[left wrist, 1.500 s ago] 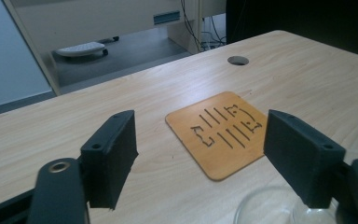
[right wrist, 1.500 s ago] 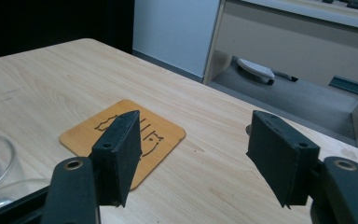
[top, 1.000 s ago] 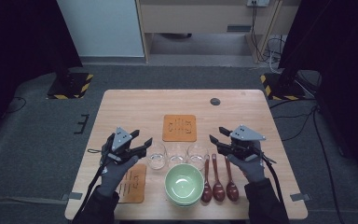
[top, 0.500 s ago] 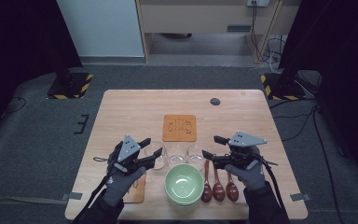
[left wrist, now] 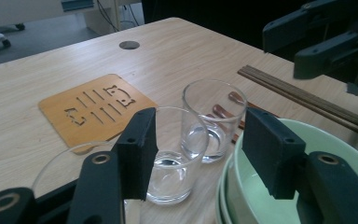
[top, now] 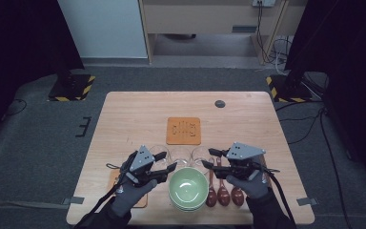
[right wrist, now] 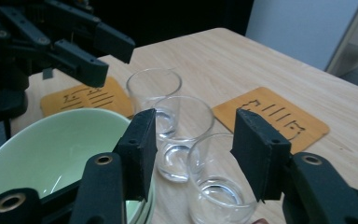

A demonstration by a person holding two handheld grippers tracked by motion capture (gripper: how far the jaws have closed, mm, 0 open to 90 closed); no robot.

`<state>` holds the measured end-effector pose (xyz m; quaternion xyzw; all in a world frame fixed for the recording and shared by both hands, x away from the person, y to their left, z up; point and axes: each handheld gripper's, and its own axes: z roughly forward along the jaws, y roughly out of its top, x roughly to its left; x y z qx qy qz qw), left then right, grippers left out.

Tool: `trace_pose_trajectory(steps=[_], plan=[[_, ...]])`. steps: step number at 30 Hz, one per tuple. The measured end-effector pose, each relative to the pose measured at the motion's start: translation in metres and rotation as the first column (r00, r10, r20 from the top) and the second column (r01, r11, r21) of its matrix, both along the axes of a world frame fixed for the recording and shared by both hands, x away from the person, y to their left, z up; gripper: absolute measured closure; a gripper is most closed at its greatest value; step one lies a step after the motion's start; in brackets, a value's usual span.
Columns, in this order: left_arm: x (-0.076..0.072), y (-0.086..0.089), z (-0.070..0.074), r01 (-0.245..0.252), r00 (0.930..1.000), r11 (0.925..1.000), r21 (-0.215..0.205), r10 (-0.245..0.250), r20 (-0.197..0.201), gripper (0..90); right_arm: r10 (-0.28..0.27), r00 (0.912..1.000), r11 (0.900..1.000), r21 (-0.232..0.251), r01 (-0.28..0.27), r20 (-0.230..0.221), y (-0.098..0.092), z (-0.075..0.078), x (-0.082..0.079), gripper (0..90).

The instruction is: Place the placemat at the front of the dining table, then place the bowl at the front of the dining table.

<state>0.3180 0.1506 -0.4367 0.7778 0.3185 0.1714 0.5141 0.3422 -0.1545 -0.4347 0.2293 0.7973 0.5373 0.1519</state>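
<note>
Three empty clear glasses stand in a row behind a pale green bowl (top: 188, 187): left glass (top: 158, 153), middle glass (top: 180, 155), right glass (top: 201, 153). My left gripper (top: 166, 161) hovers by the left glass and the bowl's left rim. Its jaws have just been closing; they are open and grip nothing, with the middle glass (left wrist: 177, 154) ahead of the gap. My right gripper (top: 211, 158) faces it from the right. Its jaws have also just been closing and stay open, the nearest glass (right wrist: 214, 177) just beyond them, untouched.
An orange coaster (top: 183, 130) lies mid-table, and a second coaster (top: 136, 198) lies under my left hand. Brown spoons (top: 224, 191) lie right of the bowl, chopsticks (left wrist: 307, 95) beyond them. A round cable hole (top: 219, 103) sits at the back.
My left gripper has moved right and nearer the front edge, up to the bowl and glasses. My right gripper has shifted slightly left and nearer toward the right glass.
</note>
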Motion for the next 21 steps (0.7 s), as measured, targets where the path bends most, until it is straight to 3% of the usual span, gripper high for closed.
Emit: trace_pose_trajectory(steps=[5, 11, 21], plan=[[-0.002, -0.006, -0.003, 0.039, 0.9988, 0.9992, 0.008, -0.039, -0.03, 48.9, 0.037, 0.9993, 0.999, -0.018, -0.036, 0.006, 0.006, -0.005, 0.0, 51.2], [-0.002, -0.016, -0.011, 0.078, 0.9944, 0.9963, 0.034, -0.076, -0.073, 52.6, 0.059, 0.9976, 0.997, -0.045, -0.061, -0.036, 0.015, -0.013, -0.001, 50.9], [0.0, -0.023, -0.02, 0.093, 0.9874, 0.9944, 0.05, -0.085, -0.133, 64.4, 0.082, 0.9943, 0.993, -0.085, -0.088, -0.069, 0.024, -0.024, -0.002, 69.1]])
